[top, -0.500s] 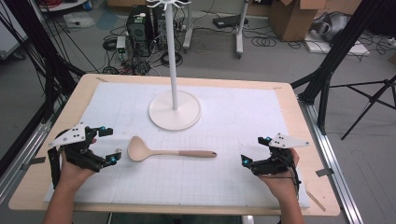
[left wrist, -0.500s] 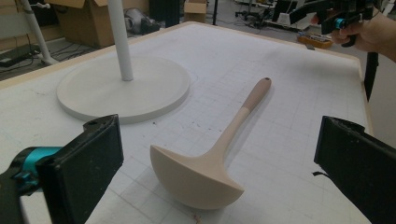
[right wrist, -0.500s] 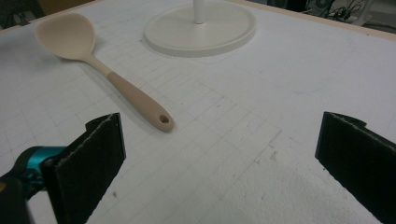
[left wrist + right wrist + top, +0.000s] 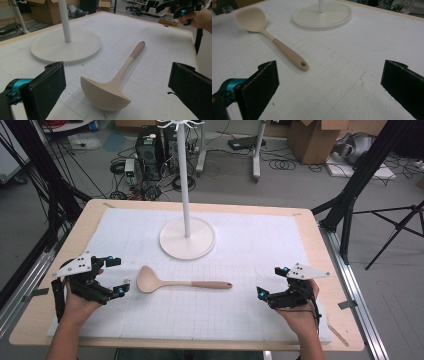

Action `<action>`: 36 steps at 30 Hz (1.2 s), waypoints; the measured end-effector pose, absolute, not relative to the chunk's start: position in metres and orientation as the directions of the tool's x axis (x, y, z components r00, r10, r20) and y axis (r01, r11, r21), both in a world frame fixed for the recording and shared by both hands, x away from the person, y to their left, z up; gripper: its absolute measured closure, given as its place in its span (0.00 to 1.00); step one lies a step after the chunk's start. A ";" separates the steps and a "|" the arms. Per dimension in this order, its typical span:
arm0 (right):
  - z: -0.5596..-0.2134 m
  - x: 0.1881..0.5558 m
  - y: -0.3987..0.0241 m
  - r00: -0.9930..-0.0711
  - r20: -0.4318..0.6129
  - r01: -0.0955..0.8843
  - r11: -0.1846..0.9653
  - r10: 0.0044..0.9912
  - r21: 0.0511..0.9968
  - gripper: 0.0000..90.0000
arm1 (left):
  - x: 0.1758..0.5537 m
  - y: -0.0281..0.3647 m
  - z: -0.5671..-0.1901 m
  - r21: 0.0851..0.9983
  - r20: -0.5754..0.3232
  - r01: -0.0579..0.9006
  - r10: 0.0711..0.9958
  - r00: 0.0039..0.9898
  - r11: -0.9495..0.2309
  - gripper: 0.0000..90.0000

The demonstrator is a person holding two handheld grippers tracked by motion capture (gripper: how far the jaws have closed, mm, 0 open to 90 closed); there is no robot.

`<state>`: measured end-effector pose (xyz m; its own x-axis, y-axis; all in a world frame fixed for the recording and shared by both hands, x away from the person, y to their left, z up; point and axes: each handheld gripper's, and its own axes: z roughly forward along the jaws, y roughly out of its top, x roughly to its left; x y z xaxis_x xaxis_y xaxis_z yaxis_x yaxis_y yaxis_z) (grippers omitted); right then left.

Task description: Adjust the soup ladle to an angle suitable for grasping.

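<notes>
left tool [image 4: 116, 276] sits near the tabletop's left edge, jaws wide apart, nothing between them; right tool [image 4: 270, 281] near the right edge toward the near corner, jaws likewise apart and empty. ladle [image 4: 175, 282] lies flat on the white gridded mat [image 4: 260, 245] between the two, bowl toward the left tool and just beside it, handle running toward the right tool, its end well short of it. likely laid out crosswise so either hand can reach an end. hanging stand [image 4: 187, 237] stands upright behind the ladle, round base toward the far edge, pole rising to hooks at the top of the high view; its place behind the ladle suggests the ladle is meant for a hook, though that is a guess. left gripper view gives the ladle bowl [image 4: 105, 93] close up, rim tipped toward the mat, and the far hand with its tool [image 4: 192, 12] beyond the handle. right gripper view brings out the hanging hole [image 4: 303, 64] at the handle's end, hard to make out from above. both hands look poised, no contact yet.
</notes>
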<state>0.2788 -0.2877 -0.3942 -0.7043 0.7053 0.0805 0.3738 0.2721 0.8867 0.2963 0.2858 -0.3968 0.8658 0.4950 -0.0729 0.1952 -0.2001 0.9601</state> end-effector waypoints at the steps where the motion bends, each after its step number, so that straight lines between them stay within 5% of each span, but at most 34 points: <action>1: -0.394 0.279 -0.288 -0.705 0.081 0.374 0.273 0.704 0.886 0.01 | 0.296 0.287 -0.396 0.960 -0.069 0.193 0.495 0.866 -0.203 0.02; 36: -0.397 0.278 -0.287 -0.705 0.088 0.391 0.282 0.703 0.876 0.01 | 0.295 0.291 -0.391 0.962 -0.065 0.185 0.489 0.870 -0.202 0.02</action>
